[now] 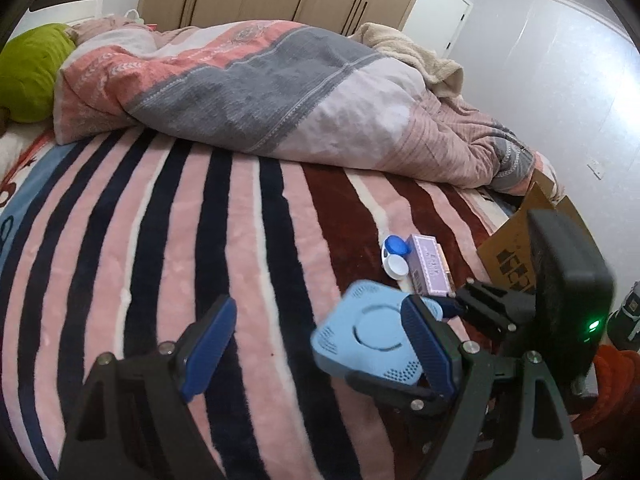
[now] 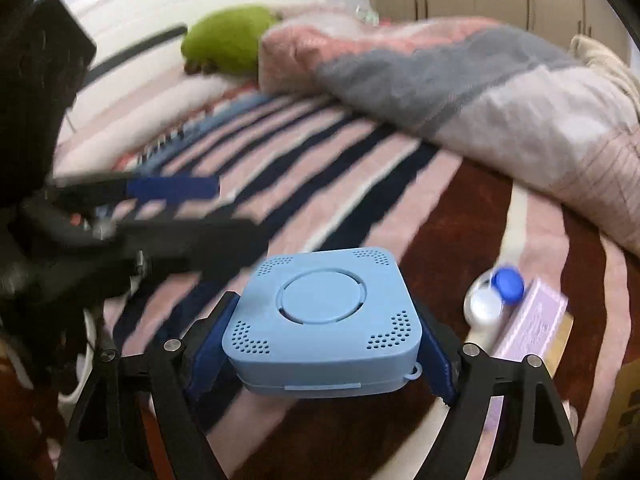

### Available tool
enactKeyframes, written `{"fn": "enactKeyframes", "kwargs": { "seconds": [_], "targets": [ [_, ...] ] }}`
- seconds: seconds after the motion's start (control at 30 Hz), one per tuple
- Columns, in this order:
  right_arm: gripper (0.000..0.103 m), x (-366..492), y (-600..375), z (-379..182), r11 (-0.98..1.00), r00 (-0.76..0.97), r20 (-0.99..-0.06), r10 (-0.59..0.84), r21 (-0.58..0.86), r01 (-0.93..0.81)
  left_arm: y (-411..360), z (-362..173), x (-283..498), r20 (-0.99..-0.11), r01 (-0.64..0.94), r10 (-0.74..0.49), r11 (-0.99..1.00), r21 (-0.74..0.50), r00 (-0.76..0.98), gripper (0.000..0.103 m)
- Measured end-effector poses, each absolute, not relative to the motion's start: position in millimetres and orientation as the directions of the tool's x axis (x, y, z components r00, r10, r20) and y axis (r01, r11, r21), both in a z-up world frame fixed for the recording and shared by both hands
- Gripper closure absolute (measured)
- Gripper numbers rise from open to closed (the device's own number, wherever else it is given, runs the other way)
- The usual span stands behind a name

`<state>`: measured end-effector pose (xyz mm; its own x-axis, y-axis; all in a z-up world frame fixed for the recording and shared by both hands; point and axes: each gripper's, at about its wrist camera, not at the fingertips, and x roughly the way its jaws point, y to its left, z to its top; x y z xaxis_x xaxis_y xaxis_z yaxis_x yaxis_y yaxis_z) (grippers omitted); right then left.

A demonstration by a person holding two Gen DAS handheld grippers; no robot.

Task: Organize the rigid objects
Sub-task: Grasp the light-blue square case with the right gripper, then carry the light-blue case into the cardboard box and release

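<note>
the left hand-held gripper (image 1: 316, 344) hangs open and empty over the striped bed (image 1: 160, 240). to its right, the right hand-held gripper (image 2: 324, 340) clamps the blue box (image 2: 324, 312) between both pads, lifted off the bed. further right, 2 things lie untouched: a contact lens case (image 2: 492, 296) and a lilac box (image 2: 532, 328), touching. the cardboard box (image 1: 516, 248) beyond looks the likely destination; most sorting remains.

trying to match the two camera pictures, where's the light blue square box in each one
Left wrist view: the light blue box sits lower right of centre, clamped in the right gripper, beside this camera's own right finger.
Right wrist view: it fills the lower centre, between the blue pads.
Shared landmark: the contact lens case on the striped blanket, next to a lilac box.
</note>
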<state>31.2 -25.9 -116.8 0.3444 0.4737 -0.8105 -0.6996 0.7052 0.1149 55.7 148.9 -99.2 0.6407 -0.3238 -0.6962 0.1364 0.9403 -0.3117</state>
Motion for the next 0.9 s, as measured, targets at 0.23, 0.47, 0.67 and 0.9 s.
{"fn": "enactKeyframes", "kwargs": {
  "seconds": [0.23, 0.47, 0.67, 0.9],
  "targets": [
    [0.023, 22, -38, -142, 0.702, 0.364, -0.845, 0.391, 0.018, -0.712, 148, -110, 52, -0.72, 0.126, -0.313, 0.945, -0.302, 0.619, 0.021],
    [0.026, 27, -35, -149, 0.727, 0.349, -0.87, 0.348, 0.015, -0.687, 142, -115, 51, -0.731, 0.133, -0.313, 0.946, -0.295, 0.606, 0.021],
    [0.026, 15, -38, -123, 0.707, 0.418, -0.819, 0.394, -0.02, -0.707, 137, -115, 50, -0.726, 0.157, -0.354, 0.932, -0.327, 0.59, 0.021],
    [0.026, 7, -54, -68, 0.674, 0.427, -0.749, 0.507, 0.036, -0.738, 114, -83, 48, -0.623, 0.272, -0.509, 0.856, -0.44, 0.594, 0.023]
  ]
}}
